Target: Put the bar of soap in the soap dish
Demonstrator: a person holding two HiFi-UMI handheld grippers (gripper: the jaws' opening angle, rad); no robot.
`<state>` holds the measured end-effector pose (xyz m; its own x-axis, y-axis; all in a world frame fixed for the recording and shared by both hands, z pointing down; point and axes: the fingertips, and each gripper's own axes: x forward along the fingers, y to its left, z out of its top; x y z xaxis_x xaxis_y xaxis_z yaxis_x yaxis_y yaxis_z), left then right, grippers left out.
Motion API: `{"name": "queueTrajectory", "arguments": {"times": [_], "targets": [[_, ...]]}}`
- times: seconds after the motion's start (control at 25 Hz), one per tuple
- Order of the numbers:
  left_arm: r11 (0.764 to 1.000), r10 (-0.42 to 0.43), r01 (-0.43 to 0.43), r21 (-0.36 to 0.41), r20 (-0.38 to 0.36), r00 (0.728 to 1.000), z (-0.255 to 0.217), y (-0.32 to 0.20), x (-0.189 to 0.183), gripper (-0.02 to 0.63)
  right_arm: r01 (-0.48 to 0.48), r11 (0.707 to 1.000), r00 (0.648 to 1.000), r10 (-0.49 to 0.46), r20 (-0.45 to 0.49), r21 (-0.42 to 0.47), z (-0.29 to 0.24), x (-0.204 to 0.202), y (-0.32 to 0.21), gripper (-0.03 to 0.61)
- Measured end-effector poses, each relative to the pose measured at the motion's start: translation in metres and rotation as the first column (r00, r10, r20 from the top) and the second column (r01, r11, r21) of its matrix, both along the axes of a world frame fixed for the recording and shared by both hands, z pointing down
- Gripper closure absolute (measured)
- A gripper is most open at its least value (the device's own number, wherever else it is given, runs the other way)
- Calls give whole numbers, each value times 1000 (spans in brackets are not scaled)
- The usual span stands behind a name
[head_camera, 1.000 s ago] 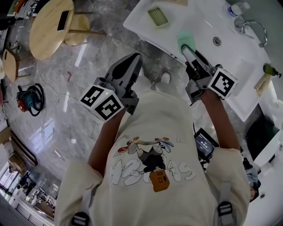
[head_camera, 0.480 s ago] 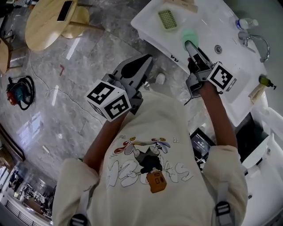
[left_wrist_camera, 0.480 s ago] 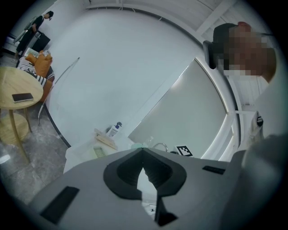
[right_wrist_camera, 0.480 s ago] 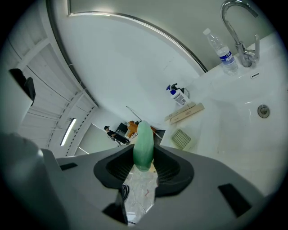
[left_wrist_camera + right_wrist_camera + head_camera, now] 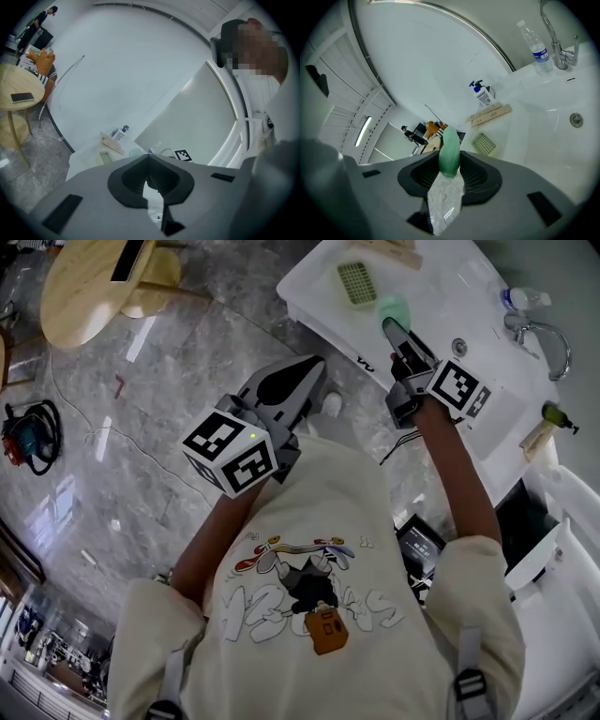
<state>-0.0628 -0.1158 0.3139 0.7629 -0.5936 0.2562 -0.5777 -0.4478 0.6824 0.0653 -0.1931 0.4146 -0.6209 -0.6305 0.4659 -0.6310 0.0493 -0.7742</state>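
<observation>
Right now the right gripper (image 5: pixel 450 174) has its jaws clamped on the bar of soap (image 5: pixel 450 151). The green bar stands on edge between the pads, its upper end poking out past the fingertips. In the head view I see the same grip: the right gripper (image 5: pixel 392 332) reaches out over the white table (image 5: pixel 441 277), with the soap at its tip. The bar is off the surface as far as I can judge.

The soap dish (image 5: pixel 483 144) is a pale green slatted tray lying flat on the table, empty. The soap is near it but apart from it; from the head view the dish (image 5: pixel 356 282) sits just beyond and to the left of the bar.

Farther out in the right gripper view: a wooden strip (image 5: pixel 490 115) behind the dish, a spray bottle (image 5: pixel 482 95) behind that, a drain (image 5: pixel 576 120) in the basin, a water bottle (image 5: pixel 536 49) and a tap (image 5: pixel 555 33) at the far edge.

The left gripper (image 5: pixel 149 158) is fully closed with nothing between its jaws. In the head view it (image 5: pixel 307 369) hangs over the marble floor (image 5: pixel 141 427), short of the table's edge.
</observation>
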Motion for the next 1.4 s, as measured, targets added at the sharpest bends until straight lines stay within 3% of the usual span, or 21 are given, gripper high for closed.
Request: {"name": "queueTrajectory", "arguments": {"times": [0.32,0.96,1.4], "targets": [[999,10,-10,-50,-5,1000,14,-11,-4,606,10,999,999,-11,-42,-37,16,-3,-17,440],[995,11,-8,-96,28,1000,30,-35,-13,606,48,998,996,-50,-73,-29,23,-22,-58,440],[993,34,-30,-118,32,999,38,-38,13,606,60,997,994,-63,-85,-40,44,-14,-62,440]]}}
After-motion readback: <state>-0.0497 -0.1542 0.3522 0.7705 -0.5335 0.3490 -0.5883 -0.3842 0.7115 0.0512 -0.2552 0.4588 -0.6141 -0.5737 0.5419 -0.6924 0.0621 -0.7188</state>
